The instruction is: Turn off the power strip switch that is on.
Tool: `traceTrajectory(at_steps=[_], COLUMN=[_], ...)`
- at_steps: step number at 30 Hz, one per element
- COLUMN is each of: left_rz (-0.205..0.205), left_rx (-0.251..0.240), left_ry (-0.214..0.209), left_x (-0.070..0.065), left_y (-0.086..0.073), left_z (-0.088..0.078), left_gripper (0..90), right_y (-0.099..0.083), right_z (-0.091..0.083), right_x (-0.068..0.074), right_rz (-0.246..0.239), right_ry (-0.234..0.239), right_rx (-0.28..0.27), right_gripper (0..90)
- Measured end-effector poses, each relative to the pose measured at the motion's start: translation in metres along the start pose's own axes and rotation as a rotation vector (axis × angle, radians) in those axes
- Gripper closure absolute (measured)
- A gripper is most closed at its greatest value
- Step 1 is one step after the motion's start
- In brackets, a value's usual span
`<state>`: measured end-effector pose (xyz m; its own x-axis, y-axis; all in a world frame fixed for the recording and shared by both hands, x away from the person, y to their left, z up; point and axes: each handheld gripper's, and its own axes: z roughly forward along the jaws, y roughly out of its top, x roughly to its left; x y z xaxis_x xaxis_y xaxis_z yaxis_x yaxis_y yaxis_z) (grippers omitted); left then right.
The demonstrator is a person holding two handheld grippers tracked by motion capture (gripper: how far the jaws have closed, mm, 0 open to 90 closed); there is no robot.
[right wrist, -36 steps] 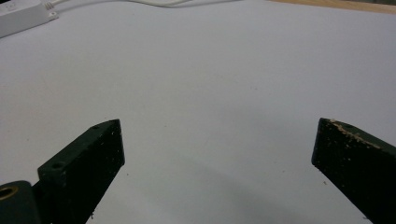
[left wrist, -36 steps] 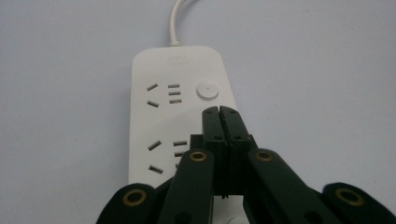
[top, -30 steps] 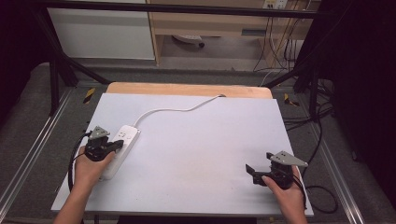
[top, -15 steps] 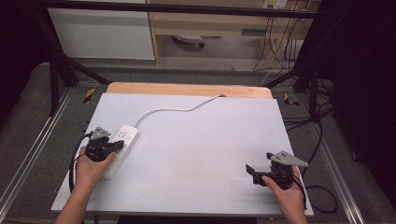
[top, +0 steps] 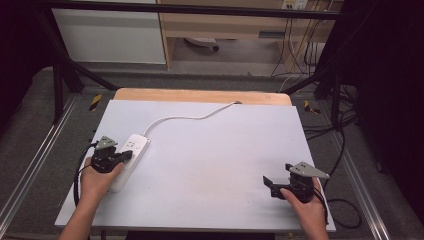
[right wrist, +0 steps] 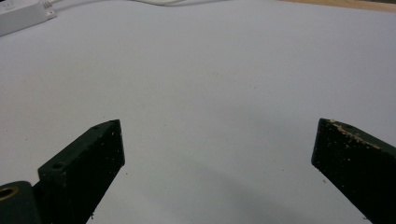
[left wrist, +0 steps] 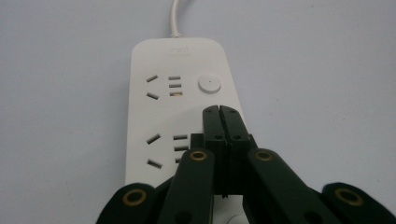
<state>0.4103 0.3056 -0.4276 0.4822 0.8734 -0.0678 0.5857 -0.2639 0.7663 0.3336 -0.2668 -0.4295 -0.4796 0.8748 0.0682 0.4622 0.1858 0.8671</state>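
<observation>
A white power strip (top: 131,154) lies on the pale table (top: 210,150) at the left, its white cord (top: 190,118) running to the far edge. My left gripper (top: 126,156) hovers over the strip, shut with nothing between its jaws. In the left gripper view the joined jaw tips of that gripper (left wrist: 219,112) sit above the strip (left wrist: 177,93), just below its round button (left wrist: 208,84) and beside the sockets. My right gripper (top: 266,183) rests near the front right corner, open and empty; in its own view the right gripper (right wrist: 217,140) has its jaws spread wide over bare table, with the power strip (right wrist: 21,16) at the top left corner.
A wooden strip (top: 200,95) borders the table's far edge. Black frame bars (top: 60,55) and loose cables (top: 340,150) surround the table; a white cabinet (top: 110,35) stands on the floor behind.
</observation>
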Motion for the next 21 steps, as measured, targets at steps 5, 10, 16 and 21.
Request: traceTrajectory(at_steps=[5,10,16,21], left_rz=[-0.011,-0.015,-0.013,-0.001], left_rx=[-0.002,-0.002,0.001,0.007], left_ry=[-0.003,-0.004,-0.001,0.009], left_x=[0.0007,0.0009,0.0003,-0.0011], left_y=[-0.0003,-0.0002,0.0002,0.0011], left_z=[0.0000,0.0000,0.0002,0.0004], left_gripper=[90.0,90.0,90.0,90.0], right_y=[0.0000,-0.0003,-0.0005,-0.0007], right_z=[0.0001,0.0004,0.0003,0.0003], right_x=[0.0001,-0.0003,-0.0007,-0.0013], right_rz=[-0.001,-0.001,0.001,0.002], right_ry=[0.000,-0.003,-0.004,-0.005], right_rx=[0.001,0.002,0.004,0.004], right_gripper=[3.2,3.2,3.2,3.2])
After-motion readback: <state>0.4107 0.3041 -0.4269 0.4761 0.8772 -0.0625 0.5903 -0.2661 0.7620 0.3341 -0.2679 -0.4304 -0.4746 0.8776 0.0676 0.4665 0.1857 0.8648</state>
